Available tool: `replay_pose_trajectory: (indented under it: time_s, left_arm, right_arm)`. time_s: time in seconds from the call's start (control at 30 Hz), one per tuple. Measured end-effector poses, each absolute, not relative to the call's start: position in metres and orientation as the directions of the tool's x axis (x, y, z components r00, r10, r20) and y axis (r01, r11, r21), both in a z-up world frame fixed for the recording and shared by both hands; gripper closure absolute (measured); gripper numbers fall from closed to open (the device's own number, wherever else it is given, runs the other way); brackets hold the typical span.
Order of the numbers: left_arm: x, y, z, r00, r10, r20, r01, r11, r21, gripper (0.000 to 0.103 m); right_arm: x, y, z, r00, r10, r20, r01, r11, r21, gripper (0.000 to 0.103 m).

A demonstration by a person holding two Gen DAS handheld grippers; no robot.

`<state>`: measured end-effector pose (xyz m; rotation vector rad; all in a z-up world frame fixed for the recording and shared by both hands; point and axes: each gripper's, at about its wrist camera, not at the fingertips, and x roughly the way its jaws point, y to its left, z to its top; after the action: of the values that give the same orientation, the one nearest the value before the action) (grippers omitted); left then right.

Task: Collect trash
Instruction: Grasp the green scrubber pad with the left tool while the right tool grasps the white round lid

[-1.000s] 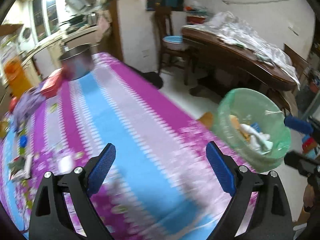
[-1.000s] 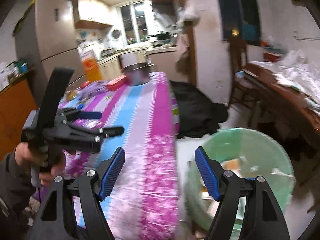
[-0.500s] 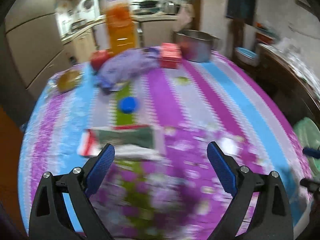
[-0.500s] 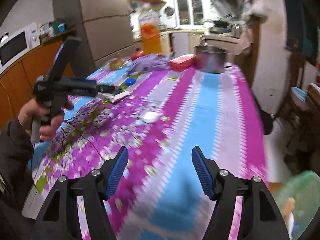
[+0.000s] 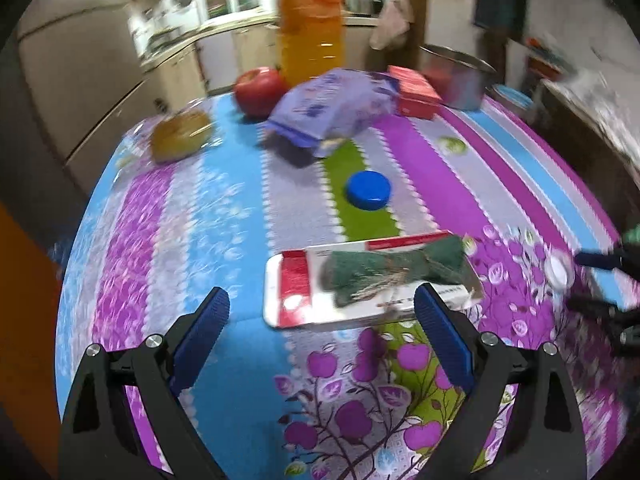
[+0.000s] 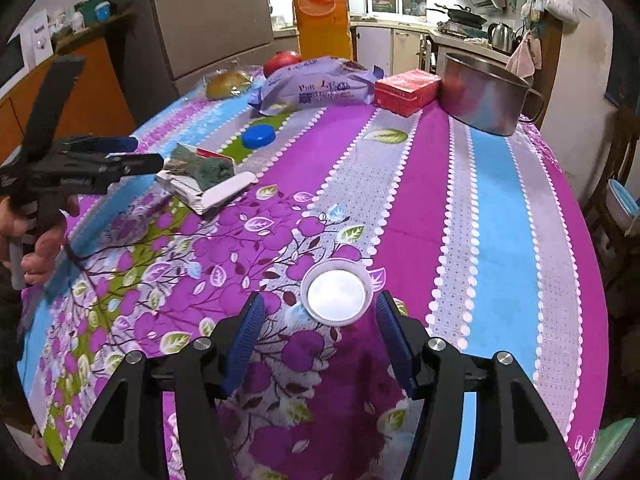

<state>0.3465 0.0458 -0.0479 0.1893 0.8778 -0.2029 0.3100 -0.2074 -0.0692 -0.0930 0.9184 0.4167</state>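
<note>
A steel pot (image 6: 486, 94) stood at the far end of the surface (image 6: 500, 208), something red showing dimly at its rim, and a tall bottle (image 6: 322, 4) of orange juice rose behind a purple bag (image 6: 316, 88) and a red box (image 6: 406, 92). The left tool (image 5: 322, 320) hung spread wide and empty above a flattened carton (image 5: 368, 280), with a blue lid (image 5: 368, 191) beyond it, while the right tool (image 6: 320, 332) was closing, nothing pinched, just short of a white lid (image 6: 337, 297). A second earlier both tools had faced the green bin beside the surface; now only its edge (image 6: 612, 446) showed.
</note>
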Motion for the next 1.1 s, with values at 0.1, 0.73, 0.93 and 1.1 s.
replay_pose_trajectory:
  time_s: [0.1,0.73,0.93,1.1]
  left_arm:
    - [0.354,0.041,-0.052,0.627,-0.100,-0.773,0.261,0.961,0.087,0.013]
    - [0.318,0.012,-0.030,0.559,-0.401,-0.726,0.555,0.831,-0.031,0.020]
    - [0.306,-0.019,-0.035,0.633,-0.332,-0.699,0.549,0.830,0.102,0.022]
    - [0.315,-0.041,-0.049,0.615,-0.286,-0.734,0.541,0.831,0.129,0.039]
  right_arm:
    - [0.312,-0.205,-0.073,0.530,0.307,-0.791,-0.385,0.918,0.098,0.043]
    - [0.298,-0.210,-0.066,0.538,0.341,-0.771,-0.418,0.902,0.108,0.050]
    - [0.300,-0.207,-0.067,0.547,0.342,-0.764,-0.417,0.903,0.106,0.051]
    - [0.301,-0.201,-0.069,0.558,0.313,-0.768,-0.413,0.908,0.070,0.054]
